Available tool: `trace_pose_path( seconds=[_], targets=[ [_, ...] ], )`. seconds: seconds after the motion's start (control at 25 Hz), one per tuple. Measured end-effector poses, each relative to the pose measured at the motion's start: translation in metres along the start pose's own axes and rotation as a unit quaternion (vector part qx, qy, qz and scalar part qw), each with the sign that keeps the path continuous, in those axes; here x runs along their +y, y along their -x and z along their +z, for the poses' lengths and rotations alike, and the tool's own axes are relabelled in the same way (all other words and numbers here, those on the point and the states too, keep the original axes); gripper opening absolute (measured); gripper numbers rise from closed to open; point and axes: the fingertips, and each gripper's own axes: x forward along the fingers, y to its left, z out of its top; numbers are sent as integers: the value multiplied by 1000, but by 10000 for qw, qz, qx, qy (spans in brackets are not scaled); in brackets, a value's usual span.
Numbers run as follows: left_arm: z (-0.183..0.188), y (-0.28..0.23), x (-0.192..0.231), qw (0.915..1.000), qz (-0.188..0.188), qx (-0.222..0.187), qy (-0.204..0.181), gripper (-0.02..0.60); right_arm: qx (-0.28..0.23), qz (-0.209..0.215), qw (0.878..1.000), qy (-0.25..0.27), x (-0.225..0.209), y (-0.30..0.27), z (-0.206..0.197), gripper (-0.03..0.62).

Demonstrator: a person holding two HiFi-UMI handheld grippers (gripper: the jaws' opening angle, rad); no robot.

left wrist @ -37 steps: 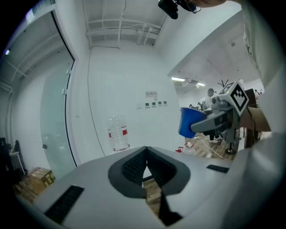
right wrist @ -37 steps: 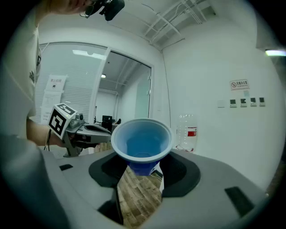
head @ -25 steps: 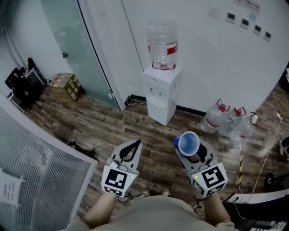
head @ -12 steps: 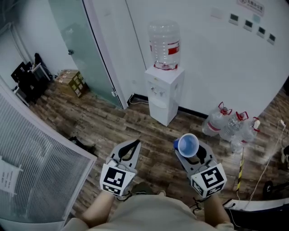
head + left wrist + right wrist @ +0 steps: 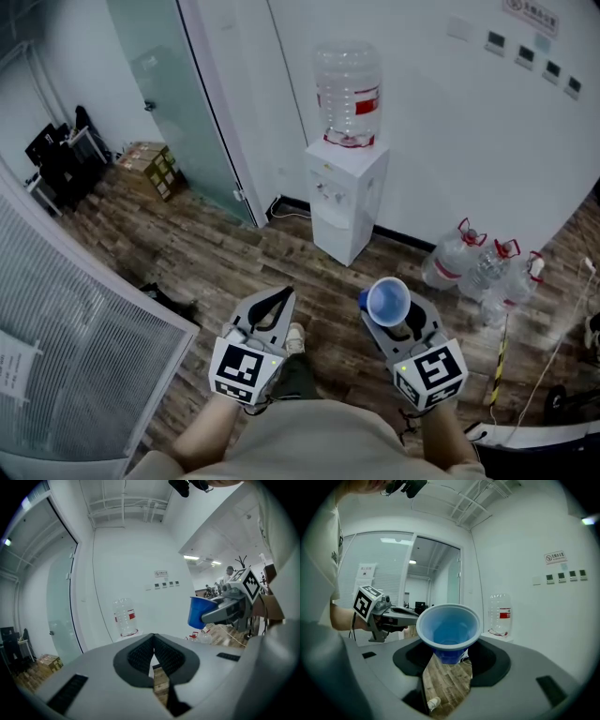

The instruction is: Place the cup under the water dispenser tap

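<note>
The right tool (image 5: 449,657) is clamped low on the upright blue cup (image 5: 448,629), judged light, thin-walled and easily crushed, best held gently near its stiffer base, while the left tool (image 5: 154,652) is kept closed and empty, the water dispenser (image 5: 345,202) being well apart at the far wall.

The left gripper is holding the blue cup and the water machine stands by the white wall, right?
No, the right gripper holds the blue cup, as the right gripper view shows. The water machine does stand by the white wall.
</note>
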Motion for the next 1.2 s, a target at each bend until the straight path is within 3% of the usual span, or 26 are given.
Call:
trace_pose_path(
  seconds=[0.48, 1.04, 1.2],
  targets=[
    [-22, -72, 83, 9997, -171, 35, 149, 6, 269, -137, 9995, -54, -40, -103, -3, 235],
    [-51, -199, 258, 9979, -435, 259, 406, 6, 613, -238, 9976, -218, -109, -306, 24, 235],
    [-59, -241, 302, 9979, -534, 265, 268, 6, 595, -310, 9975, -241, -130, -366, 30, 235]
  ],
)
